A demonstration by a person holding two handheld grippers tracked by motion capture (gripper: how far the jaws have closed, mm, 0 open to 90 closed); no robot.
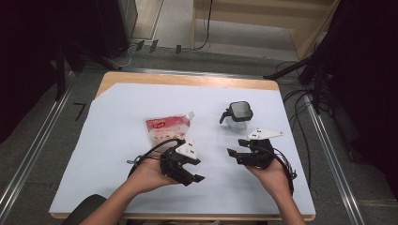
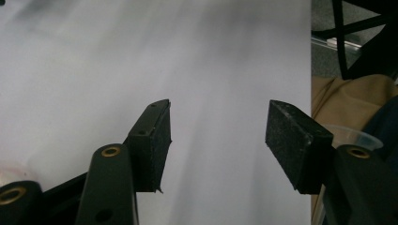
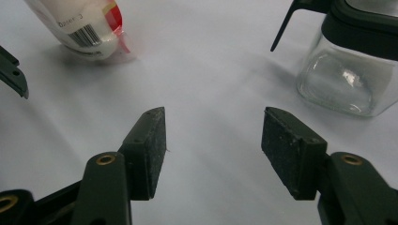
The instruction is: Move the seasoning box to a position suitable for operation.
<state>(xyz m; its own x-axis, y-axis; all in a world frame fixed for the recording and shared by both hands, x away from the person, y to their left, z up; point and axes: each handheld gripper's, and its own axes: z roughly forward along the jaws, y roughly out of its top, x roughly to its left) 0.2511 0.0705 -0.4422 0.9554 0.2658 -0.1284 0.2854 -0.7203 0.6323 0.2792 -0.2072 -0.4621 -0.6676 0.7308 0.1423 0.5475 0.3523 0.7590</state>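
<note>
High view: pouch (image 1: pixel 167 130) w/ snacks inside, lidded glass jar (image 1: pixel 237 115) apart.

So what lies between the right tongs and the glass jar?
Nothing: in the right gripper view, only bare white table cover separates the open right tongs from the glass jar; the high view agrees.

A white plastic pouch with a red printed panel (image 1: pixel 168 128) carries a black barcode on its white back. The clear glass jar with a black lid and black handle (image 1: pixel 236 115) stands on the white paper-covered wooden table (image 1: pixel 117 117). Both grippers are black, with brass-coloured rivets.
</note>
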